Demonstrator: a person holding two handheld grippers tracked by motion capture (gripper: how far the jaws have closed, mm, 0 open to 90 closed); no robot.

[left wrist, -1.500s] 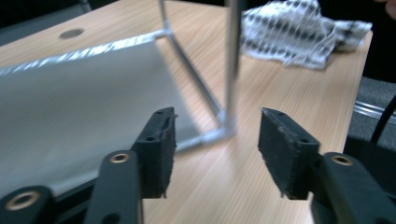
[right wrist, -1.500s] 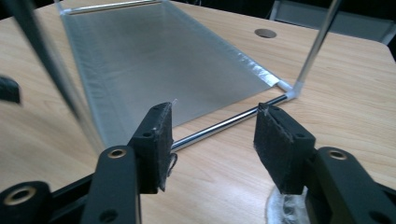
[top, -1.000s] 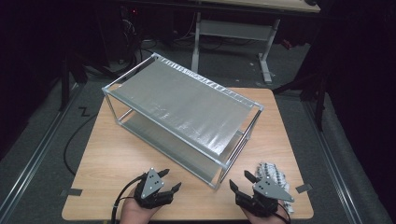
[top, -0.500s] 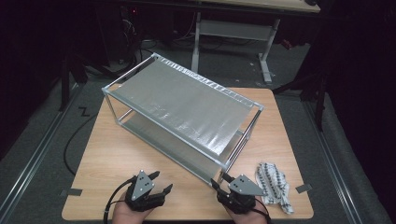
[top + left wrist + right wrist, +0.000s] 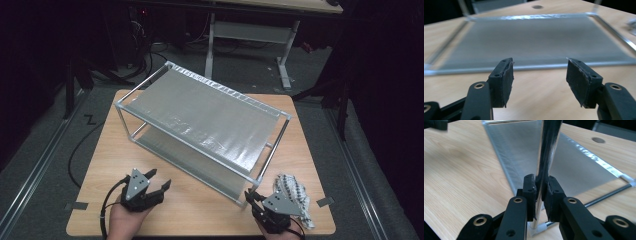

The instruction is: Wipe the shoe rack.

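From the high view, the right gripper (image 5: 253,199) has come in from the patterned cloth (image 5: 295,194) to the two-tier metal rack's (image 5: 200,112) near corner post (image 5: 250,186); both shelves are bare. In the left gripper view, the left gripper (image 5: 539,72) gapes wide, holding nothing, facing the lower shelf (image 5: 536,42). In the right gripper view, the jaws, having just closed, clamp the post (image 5: 547,157).

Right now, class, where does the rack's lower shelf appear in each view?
High view: lower shelf centre-left, beneath the top shelf.
Left gripper view: across the middle, beyond the jaws.
Right gripper view: upper centre, behind the clamped post.
Shared landmark: the wooden table.
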